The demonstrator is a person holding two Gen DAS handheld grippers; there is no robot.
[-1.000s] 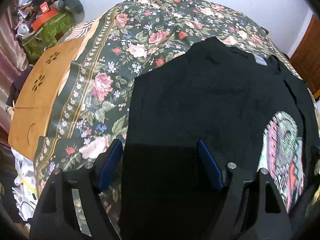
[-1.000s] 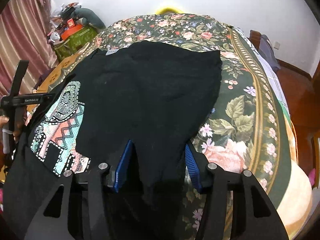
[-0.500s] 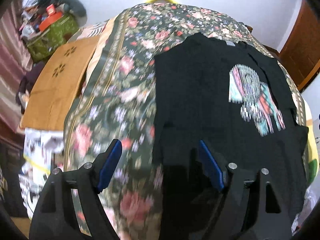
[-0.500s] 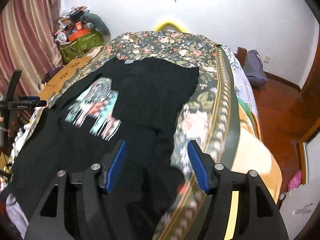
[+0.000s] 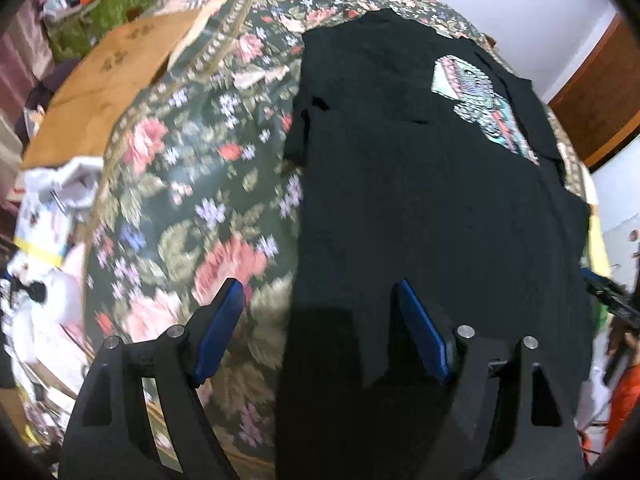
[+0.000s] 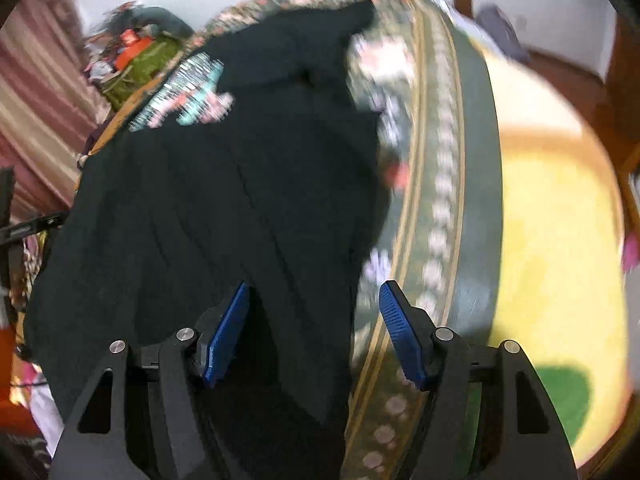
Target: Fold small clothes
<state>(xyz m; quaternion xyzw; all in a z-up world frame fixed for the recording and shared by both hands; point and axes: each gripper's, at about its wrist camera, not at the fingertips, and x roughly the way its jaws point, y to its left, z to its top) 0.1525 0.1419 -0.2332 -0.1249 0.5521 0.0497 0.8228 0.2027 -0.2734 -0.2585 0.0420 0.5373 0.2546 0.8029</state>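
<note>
A black T-shirt point(image 5: 420, 200) lies flat on the floral bedspread point(image 5: 192, 184), its sides folded inward and its colourful print point(image 5: 480, 100) partly showing near the far end. My left gripper point(image 5: 320, 304) hovers open over the shirt's near left edge, one blue pad above the bedspread, the other above the cloth. In the right wrist view the same shirt point(image 6: 240, 200) is blurred. My right gripper point(image 6: 314, 304) is open above the shirt's near right edge, with cloth below the jaws but not pinched.
A brown board point(image 5: 112, 76) and a green box point(image 5: 104, 8) with clutter lie beyond the bed's left side, white bags point(image 5: 52, 216) nearer. A yellow sheet point(image 6: 560, 220) covers the bed's right side. A striped curtain point(image 6: 36, 100) hangs left, a wooden door point(image 5: 600, 92) far right.
Both grippers drew back from the shirt's middle to its near end. The right jaws widened and left the folded side panel lying over the shirt.
</note>
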